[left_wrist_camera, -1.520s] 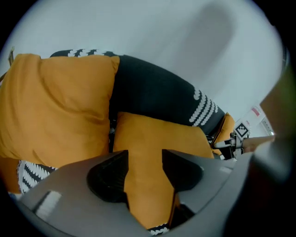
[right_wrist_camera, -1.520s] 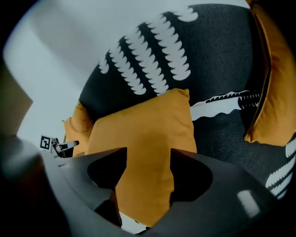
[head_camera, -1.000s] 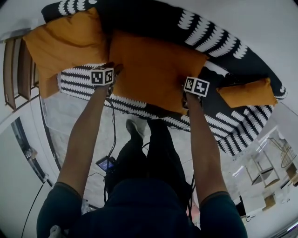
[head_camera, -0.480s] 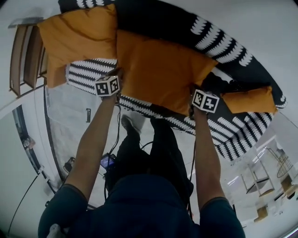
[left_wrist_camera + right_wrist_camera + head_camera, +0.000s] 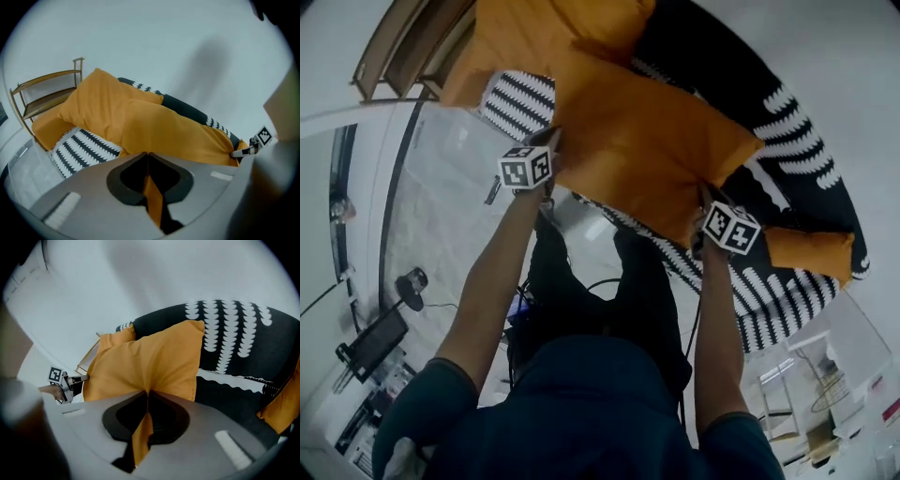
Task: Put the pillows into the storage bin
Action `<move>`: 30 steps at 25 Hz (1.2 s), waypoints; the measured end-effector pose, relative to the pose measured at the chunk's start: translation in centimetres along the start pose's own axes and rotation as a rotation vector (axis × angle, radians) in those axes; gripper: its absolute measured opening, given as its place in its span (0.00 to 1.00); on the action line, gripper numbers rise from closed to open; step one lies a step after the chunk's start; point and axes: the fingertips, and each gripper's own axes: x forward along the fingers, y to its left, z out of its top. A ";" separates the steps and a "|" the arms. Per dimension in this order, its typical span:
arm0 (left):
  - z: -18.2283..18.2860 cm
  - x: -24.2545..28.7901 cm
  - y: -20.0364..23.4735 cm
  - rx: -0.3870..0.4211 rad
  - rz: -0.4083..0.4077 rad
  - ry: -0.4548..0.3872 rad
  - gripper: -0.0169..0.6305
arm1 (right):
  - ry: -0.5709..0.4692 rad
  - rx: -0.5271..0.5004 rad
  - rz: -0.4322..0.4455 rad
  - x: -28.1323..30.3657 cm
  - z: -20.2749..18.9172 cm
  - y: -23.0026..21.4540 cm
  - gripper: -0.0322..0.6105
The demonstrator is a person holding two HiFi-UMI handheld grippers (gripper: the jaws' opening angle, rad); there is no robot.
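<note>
A large orange pillow (image 5: 649,141) hangs lifted off the black-and-white patterned sofa (image 5: 797,131), held at its near edge by both grippers. My left gripper (image 5: 553,142) is shut on the pillow's left corner; orange fabric (image 5: 153,197) shows pinched between its jaws. On the right corner my right gripper (image 5: 705,202) is shut too, with a fold of fabric (image 5: 140,434) in its jaws. A second orange pillow (image 5: 525,37) leans at the sofa's left end, and a smaller third one (image 5: 811,253) lies at the right end. No storage bin is in view.
A wooden side shelf (image 5: 398,52) stands beside the sofa's left end. Below left on the floor are a screen on a stand (image 5: 370,342) and cables. The person's legs and shoes stand just in front of the sofa. A white wall rises behind it.
Both grippers have risen with the middle pillow, lifting it off the sofa seat. The head view has swung left, showing more floor.
</note>
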 end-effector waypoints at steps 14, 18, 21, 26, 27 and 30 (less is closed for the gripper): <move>-2.2 -21.0 24.2 -0.161 0.199 -0.206 0.04 | 0.058 -0.320 0.228 6.5 0.1 30.0 0.08; -2.4 -27.5 33.0 -0.190 0.253 -0.249 0.04 | 0.081 -0.350 0.263 9.3 -1.8 40.2 0.08; -2.4 -29.8 35.6 -0.203 0.286 -0.274 0.04 | 0.097 -0.341 0.284 10.4 -2.9 43.1 0.08; -3.5 -33.2 40.9 -0.242 0.339 -0.296 0.04 | 0.137 -0.303 0.313 13.4 -5.4 48.1 0.08; -4.0 -34.1 42.7 -0.255 0.348 -0.297 0.04 | 0.150 -0.294 0.315 14.4 -6.1 49.8 0.08; -5.6 -36.8 48.9 -0.276 0.373 -0.287 0.04 | 0.188 -0.255 0.313 17.6 -9.2 55.1 0.08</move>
